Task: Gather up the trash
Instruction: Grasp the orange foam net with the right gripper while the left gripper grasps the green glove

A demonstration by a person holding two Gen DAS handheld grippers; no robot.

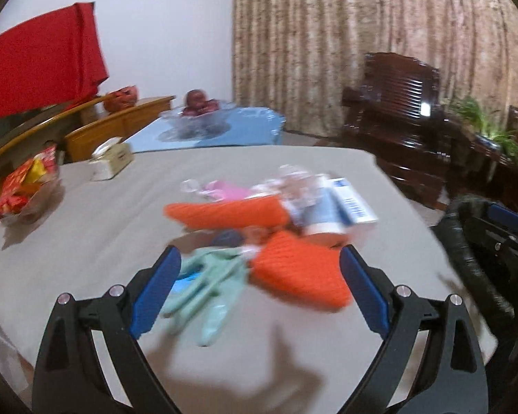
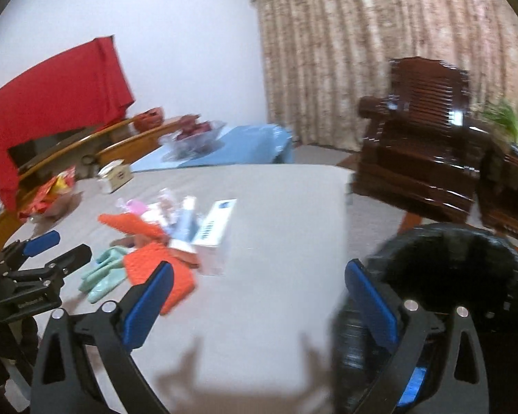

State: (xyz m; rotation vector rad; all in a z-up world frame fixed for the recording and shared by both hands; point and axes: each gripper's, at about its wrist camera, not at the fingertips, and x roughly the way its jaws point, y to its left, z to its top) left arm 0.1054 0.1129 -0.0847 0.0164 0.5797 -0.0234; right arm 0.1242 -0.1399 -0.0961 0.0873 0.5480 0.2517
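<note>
A wide grey surface, smooth and matte with a rounded far corner, carries everything. Beyond it hang a heavy mottled beige curtain in deep vertical folds and a flat red cloth; a glossy dark slatted wooden chair stands off the far right edge.

At the surface's right edge sits a round bin lined with a crinkled black trash bag, its mouth gaping. The right claw is spread wide and grips nothing, with its right blue-padded finger over the bag's rim and its left one over the near end of the pile.

The trash lies heaped in the middle of the surface, blurred in both views: two orange knitted pieces with a ribbed, waffled texture, one long and tapered, the other a blunt wedge; a limp mint-green rubber glove with splayed fingers; a white rectangular carton printed blue with a barcode; a clump of crumpled clear plastic wrap; and a small pink scrap.

The left claw is likewise spread wide, holding nothing; the glove and the orange wedge lie between its blue pads, just ahead of them, the rest of the heap farther out.

At the far left edge are a cream tissue box and a red and yellow snack bag.
</note>
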